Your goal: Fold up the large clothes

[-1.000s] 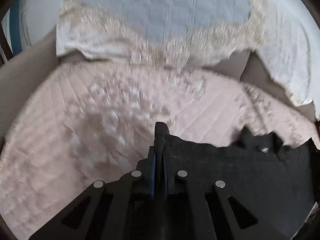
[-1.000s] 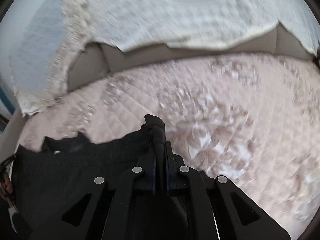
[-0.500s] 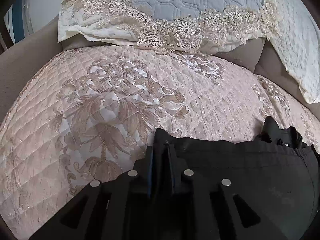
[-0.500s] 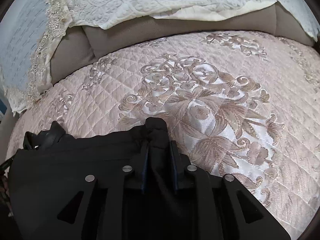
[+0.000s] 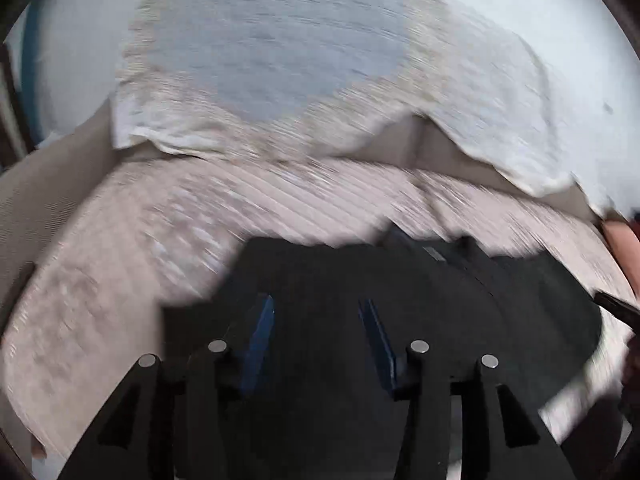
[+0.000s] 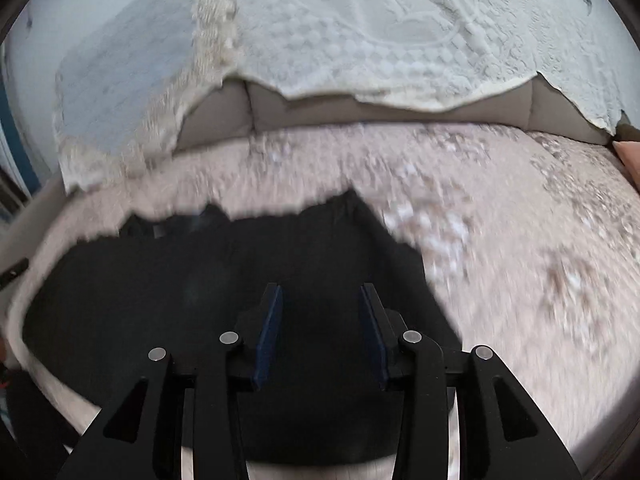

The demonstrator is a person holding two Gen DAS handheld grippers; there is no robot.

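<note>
I see both my left hand-held gripper (image 5: 316, 320) and right hand-held gripper (image 6: 320, 308) opening with nothing pinched, the black garment (image 6: 224, 280) lying on the bed (image 6: 520, 240) just below and ahead, its long axis running between them, equally near.

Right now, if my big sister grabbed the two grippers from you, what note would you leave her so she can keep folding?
Left hand-held gripper: jaws opening, nothing pinched; the black garment lies flat under it.
Right hand-held gripper: jaws opening too, nothing pinched, over the same garment.
Where things are: the garment lies spread on the pink quilted bedspread, in front of the lace-edged pillows.
Done: the garment is laid down and let go of by both grippers.
Left: the pictures are blurred, so I cannot tell how many folds it has. Check it, smooth it and fold again if it looks too big.
</note>
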